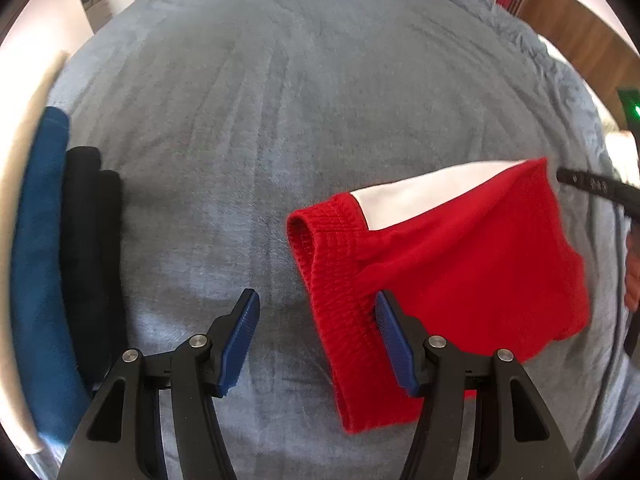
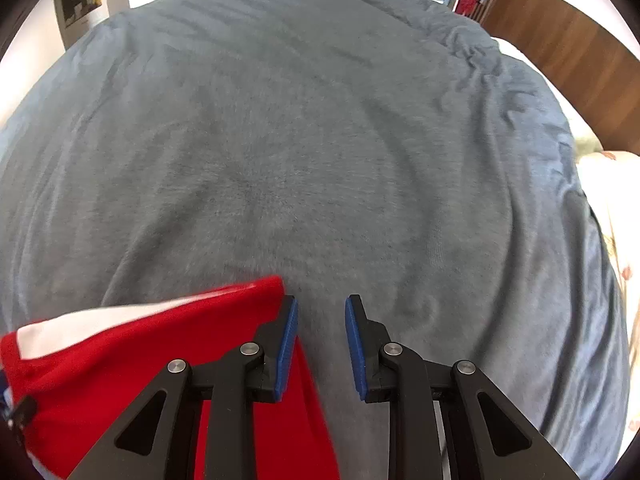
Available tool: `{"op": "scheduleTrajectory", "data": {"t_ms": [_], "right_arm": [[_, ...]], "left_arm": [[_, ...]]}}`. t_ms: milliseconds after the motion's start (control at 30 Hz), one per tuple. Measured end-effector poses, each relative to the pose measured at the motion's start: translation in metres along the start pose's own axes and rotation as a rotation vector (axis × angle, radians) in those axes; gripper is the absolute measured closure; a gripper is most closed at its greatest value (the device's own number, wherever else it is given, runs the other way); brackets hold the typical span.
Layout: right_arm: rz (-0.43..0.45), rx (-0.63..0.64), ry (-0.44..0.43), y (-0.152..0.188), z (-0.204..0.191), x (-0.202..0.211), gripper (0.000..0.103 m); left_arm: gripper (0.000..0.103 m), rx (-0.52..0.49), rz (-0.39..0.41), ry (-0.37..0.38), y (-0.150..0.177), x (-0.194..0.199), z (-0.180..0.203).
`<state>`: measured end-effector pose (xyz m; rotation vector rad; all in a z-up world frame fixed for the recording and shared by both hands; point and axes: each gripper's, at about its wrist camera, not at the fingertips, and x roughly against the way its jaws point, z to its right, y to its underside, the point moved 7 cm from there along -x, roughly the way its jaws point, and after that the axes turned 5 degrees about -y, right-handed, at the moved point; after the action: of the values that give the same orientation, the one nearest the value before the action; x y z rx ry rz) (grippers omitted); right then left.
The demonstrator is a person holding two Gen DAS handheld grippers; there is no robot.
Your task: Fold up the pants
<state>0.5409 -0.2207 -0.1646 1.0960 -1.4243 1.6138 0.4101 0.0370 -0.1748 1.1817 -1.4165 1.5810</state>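
Note:
Red pants [image 1: 460,264] with a white side panel lie folded on the grey blanket [image 1: 280,120]. Their ribbed waistband [image 1: 336,292] faces my left gripper [image 1: 316,316], which is open, its right finger [image 1: 394,340] over the waistband edge. In the right wrist view the pants [image 2: 168,360] lie at the lower left. My right gripper [image 2: 322,320] is open and empty, its left finger [image 2: 286,344] over the pants' right edge. The right gripper also shows at the left wrist view's right edge [image 1: 596,188].
Folded clothes, one blue [image 1: 40,260] and one black [image 1: 92,256], lie at the blanket's left edge. A wooden headboard [image 2: 580,56] and a pale pillow [image 2: 616,208] are at the right. Open blanket [image 2: 300,140] stretches ahead.

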Motion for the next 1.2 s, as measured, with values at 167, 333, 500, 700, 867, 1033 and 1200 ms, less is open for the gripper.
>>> {"op": "scheduleTrajectory", "data": {"t_ms": [167, 333, 500, 700, 867, 1033, 1200], "right_arm": [[0.062, -0.013, -0.02, 0.024, 0.001, 0.055, 0.069], [0.061, -0.062, -0.05, 0.067, 0.005, 0.085, 0.069], [0.054, -0.223, -0.075, 0.118, 0.017, 0.09, 0.069], [0.079, -0.418, -0.112, 0.147, 0.032, 0.083, 0.069], [0.07, -0.467, -0.159, 0.153, 0.029, 0.07, 0.069], [0.04, -0.504, -0.164, 0.168, 0.032, 0.058, 0.069], [0.027, -0.584, -0.238, 0.17, 0.035, 0.044, 0.069]], "left_arm": [[0.043, 0.019, 0.023, 0.08, 0.016, 0.027, -0.001], [0.043, 0.018, 0.011, 0.146, 0.034, 0.031, 0.003], [0.043, 0.03, -0.005, 0.146, 0.045, 0.022, 0.008], [0.043, 0.011, -0.008, 0.128, 0.05, 0.015, 0.014], [0.043, 0.012, -0.032, 0.127, 0.054, 0.007, 0.016], [0.043, -0.02, -0.038, 0.117, 0.056, 0.004, 0.022], [0.043, -0.04, -0.052, 0.103, 0.058, -0.004, 0.026]]}}
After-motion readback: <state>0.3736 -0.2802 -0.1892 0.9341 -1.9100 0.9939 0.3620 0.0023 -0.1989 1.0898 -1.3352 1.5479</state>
